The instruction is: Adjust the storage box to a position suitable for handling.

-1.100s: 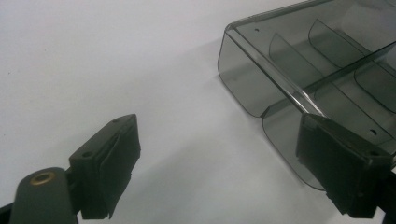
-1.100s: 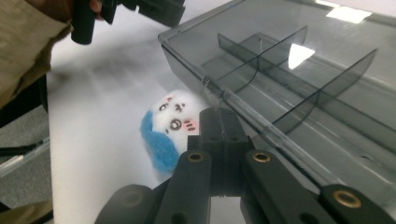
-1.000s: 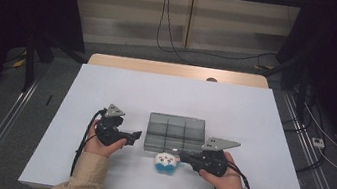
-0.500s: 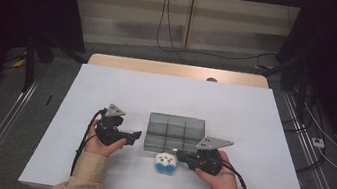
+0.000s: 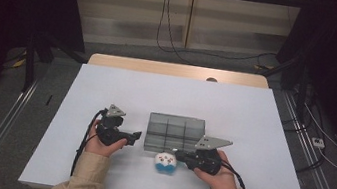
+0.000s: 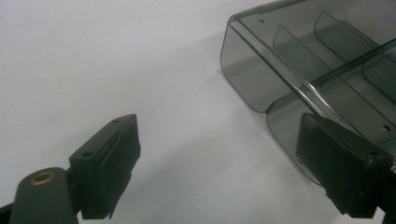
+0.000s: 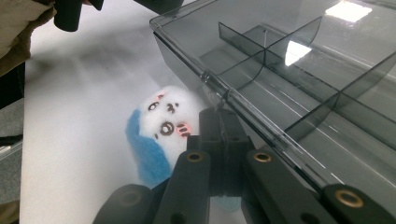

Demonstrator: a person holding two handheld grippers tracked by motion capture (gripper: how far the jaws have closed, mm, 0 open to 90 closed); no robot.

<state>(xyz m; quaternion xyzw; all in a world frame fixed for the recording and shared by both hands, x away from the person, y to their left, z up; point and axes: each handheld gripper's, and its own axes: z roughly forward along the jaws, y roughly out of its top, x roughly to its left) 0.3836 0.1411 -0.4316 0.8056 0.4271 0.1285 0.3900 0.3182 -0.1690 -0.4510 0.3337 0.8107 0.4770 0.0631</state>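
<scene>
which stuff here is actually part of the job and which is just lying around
In the job:
- clear grey plastic compartment box with its lid shut
- small white and blue plush toy with a face
- left gripper, open beside the box
- right gripper, shut at the lid's front edge

Lying about:
- black cables on the floor
- white table

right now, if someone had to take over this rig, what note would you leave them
Left gripper: jaws open, nothing between them, held at the left end of the smoky clear compartment box; one jaw sits in front of the box's near corner, and contact can't be told.
Right gripper: jaws shut, tips at the front edge of the box lid by the latch; whether they pinch it can't be told.
Plush toy, white face with blue back, lies on the white table just in front of the box, beside the right gripper.
Done: both grippers brought to the box.
Left: the lid looks closed; probably open it and put the toy in a compartment.
</scene>
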